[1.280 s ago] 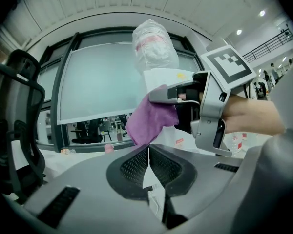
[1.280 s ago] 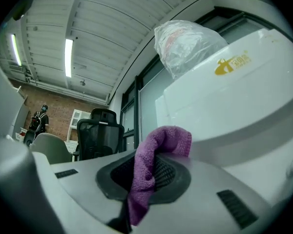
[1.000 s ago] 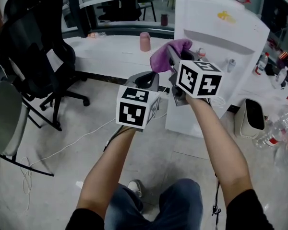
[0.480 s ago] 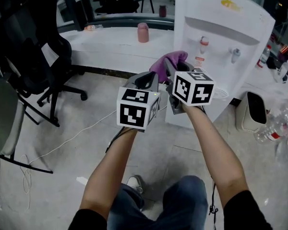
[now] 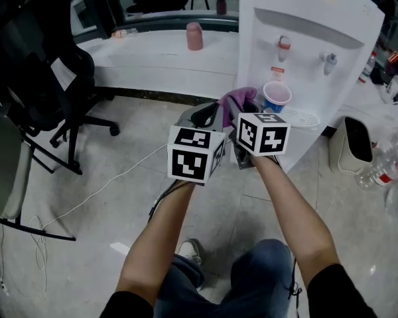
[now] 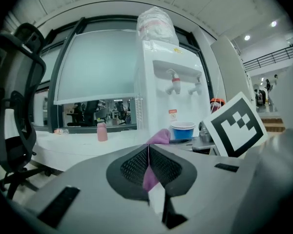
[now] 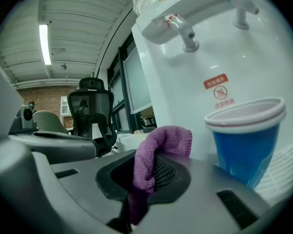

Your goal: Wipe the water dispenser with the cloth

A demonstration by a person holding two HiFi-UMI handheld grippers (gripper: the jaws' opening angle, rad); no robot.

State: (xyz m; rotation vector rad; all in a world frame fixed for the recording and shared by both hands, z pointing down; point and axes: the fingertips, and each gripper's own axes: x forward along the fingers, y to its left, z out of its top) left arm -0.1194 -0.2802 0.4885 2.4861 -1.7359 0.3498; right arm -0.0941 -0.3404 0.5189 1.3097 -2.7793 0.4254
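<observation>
Right gripper (image 7: 147, 179): jaws clamped on purple cloth (image 7: 168, 138), which is held just before the water dispenser (image 5: 305, 42), near a blue cup (image 5: 276, 98). Left gripper (image 6: 149, 152): jaws closed together, nothing gripped.

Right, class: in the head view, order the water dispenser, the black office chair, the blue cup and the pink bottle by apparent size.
1. Water dispenser and black office chair: alike, both cut off, unranked.
2. Blue cup.
3. Pink bottle, close behind; it stands farther away.
</observation>
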